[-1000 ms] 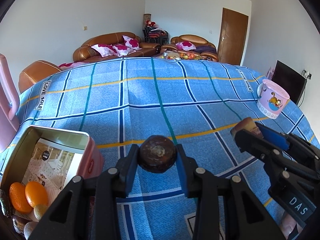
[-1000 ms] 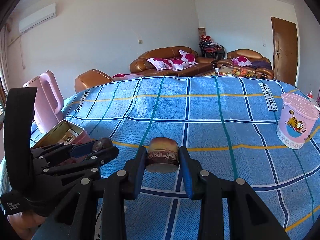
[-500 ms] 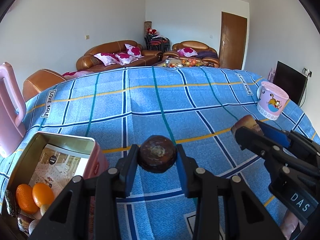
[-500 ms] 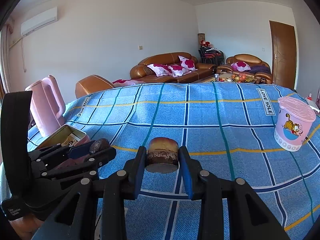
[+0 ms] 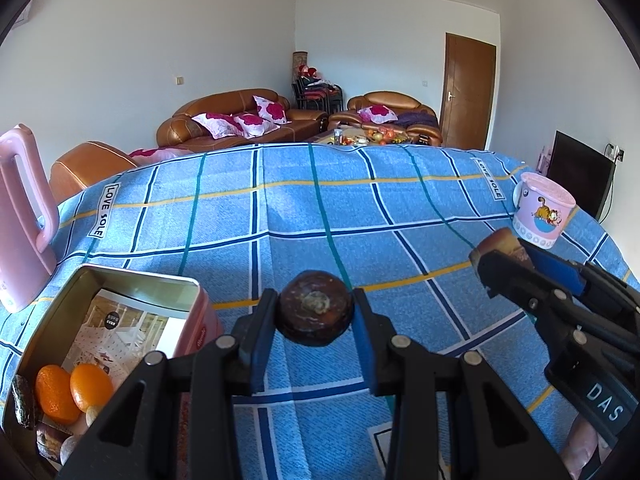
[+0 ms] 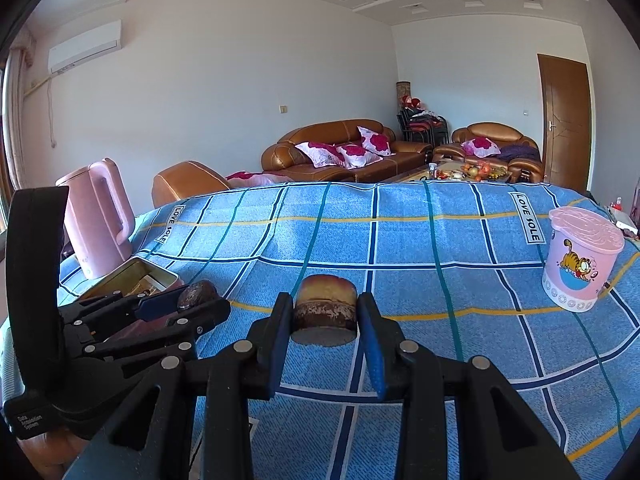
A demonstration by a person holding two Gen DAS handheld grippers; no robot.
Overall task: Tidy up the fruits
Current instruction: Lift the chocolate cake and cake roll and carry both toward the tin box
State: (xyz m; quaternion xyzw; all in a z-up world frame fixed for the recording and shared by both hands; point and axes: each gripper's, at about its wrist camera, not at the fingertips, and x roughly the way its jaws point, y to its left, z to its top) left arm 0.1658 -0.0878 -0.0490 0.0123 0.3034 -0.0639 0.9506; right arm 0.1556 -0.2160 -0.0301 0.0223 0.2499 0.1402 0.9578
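Dark round fruit [image 5: 316, 307] pinched in the left gripper [image 5: 314, 320] and a brown-capped piece [image 6: 325, 309] pinched in the right gripper [image 6: 325, 320] should each be lowered gently into the open tin [image 5: 132, 280] at the left, releasing only once over its floor.

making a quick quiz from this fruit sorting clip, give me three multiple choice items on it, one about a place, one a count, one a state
1. Where does the tin box stand relative to the left gripper in its own view?
A. lower left
B. far right, by the cartoon cup
C. on the sofa

2. How many oranges lie in the tin box?
A. none
B. two
C. five

3. What is the right gripper doing?
A. hanging open and empty
B. shut on a round brown-and-yellow piece
C. gripping the pink kettle's handle

Answers:
1 A, the box sits at the lower left edge, near the pink kettle.
2 B, two orange fruits lie side by side at its near end.
3 B, both pads press the round brown-and-yellow piece above the blue checked cloth.
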